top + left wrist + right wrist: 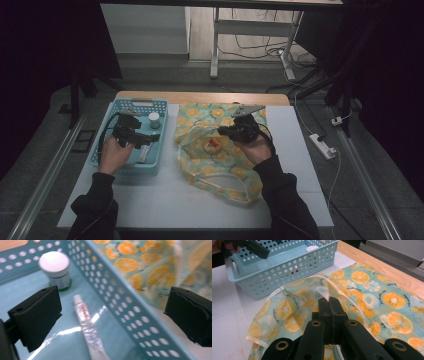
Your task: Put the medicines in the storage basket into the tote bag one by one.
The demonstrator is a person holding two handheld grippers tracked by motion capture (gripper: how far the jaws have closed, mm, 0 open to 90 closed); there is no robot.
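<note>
A fabric bag [220, 165] printed with orange slices lies on the white mat, and a small red and white thing [213, 143] shows at its mouth. My right gripper [222, 131] is shut on the bag's white-trimmed rim [325, 293], its jaws pressed together in the right gripper view [329, 300]. To the left stands a blue perforated basket [107, 120] holding a white-lidded jar [55, 267] and a clear tube [86, 322]. My left gripper [150, 137] hovers over the basket, open [112, 302], with its jaws astride the basket's wall [140, 322] and the tube below.
The white mat [165, 200] covers a wooden table [200, 96]. Beyond the table's far edge stand a metal frame leg [215, 50] and loose cables. A white power strip [322, 145] lies on the floor at the right.
</note>
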